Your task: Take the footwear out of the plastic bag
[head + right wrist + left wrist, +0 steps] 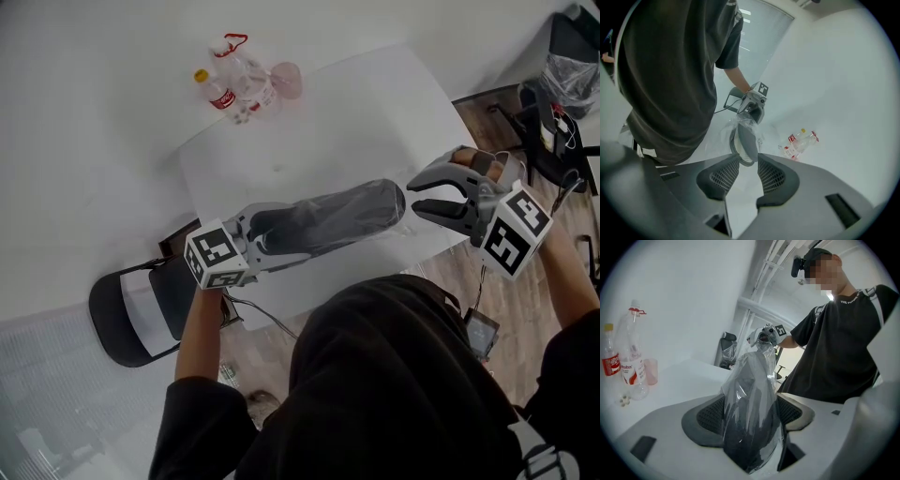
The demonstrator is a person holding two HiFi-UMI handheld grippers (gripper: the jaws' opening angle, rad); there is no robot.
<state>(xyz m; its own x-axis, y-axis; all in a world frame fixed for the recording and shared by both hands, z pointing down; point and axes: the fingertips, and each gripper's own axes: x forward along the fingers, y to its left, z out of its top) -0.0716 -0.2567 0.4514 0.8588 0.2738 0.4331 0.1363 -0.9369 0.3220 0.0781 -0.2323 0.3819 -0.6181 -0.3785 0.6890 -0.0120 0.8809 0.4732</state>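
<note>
- the left gripper (255, 236) is clenched on one end of the clear plastic bag (328, 220), which holds a dark shoe (750, 427) and is held above the white table (375, 103).
- the right gripper (414, 197) is released, its jaws apart and empty, just beside the bag's other end at the table's edge.

worktop (356, 103): white, rectangular
cola bottle (214, 91): upright, yellow cap, at far corner
clear bottle (246, 70): upright, red cap, just beside cola bottle
cup (287, 79): pink, next to clear bottle
chair (131, 314): black, at worktop's left end
floor (469, 272): wood planks
bin (572, 70): black, bag-lined, far right
</note>
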